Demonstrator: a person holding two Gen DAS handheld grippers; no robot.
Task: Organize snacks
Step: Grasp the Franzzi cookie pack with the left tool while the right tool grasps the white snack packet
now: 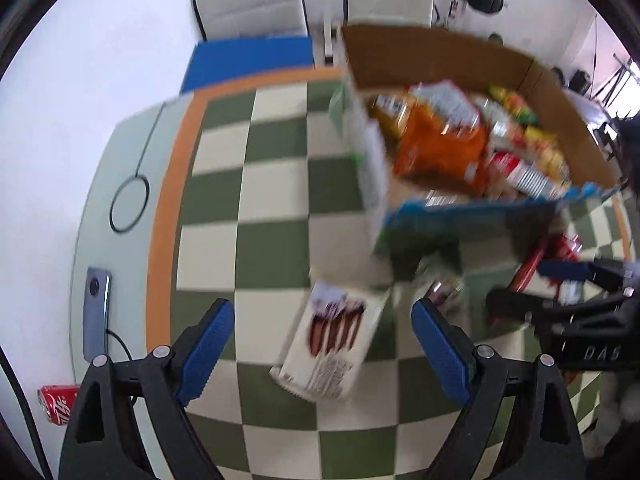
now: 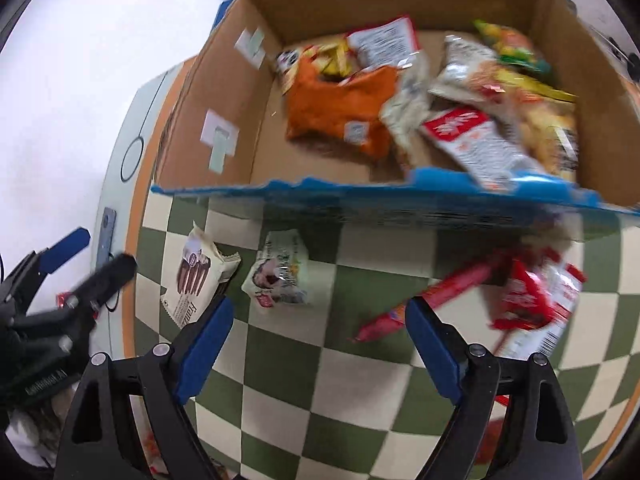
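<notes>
- Your work surface is a green-and-cream checkered mat point(image 1: 276, 200) with an orange border, laid on a pale table point(image 1: 100, 184); the mat's left edge runs close to the table's left edge, and wide bare squares lie open to the left of the box.
- The cardboard box point(image 2: 224, 92) stands on the far part of the mat, its torn blue front rim nearest you. Snack bags are heaped inside towards its right, with an orange bag point(image 2: 340, 112) near the middle; bare box floor shows at the left wall.
- In front of the rim, loose on the mat, lie a white wafer pack point(image 1: 328, 344), a pale crinkled packet point(image 2: 278, 276), a long red stick pack point(image 2: 424, 300) and a bundle of red wrappers point(image 2: 536, 296).
- Your left gripper point(image 1: 323, 344) hangs above the wafer pack, jaws spread wide and gripping nothing.
- Your right gripper point(image 2: 320, 344) is also spread wide and empty, over bare squares between the pale packet and the stick pack.
- A phone point(image 1: 96, 312) lies on the table just off the mat's left border, and a red soda can point(image 1: 58, 404) sits at the near left.
</notes>
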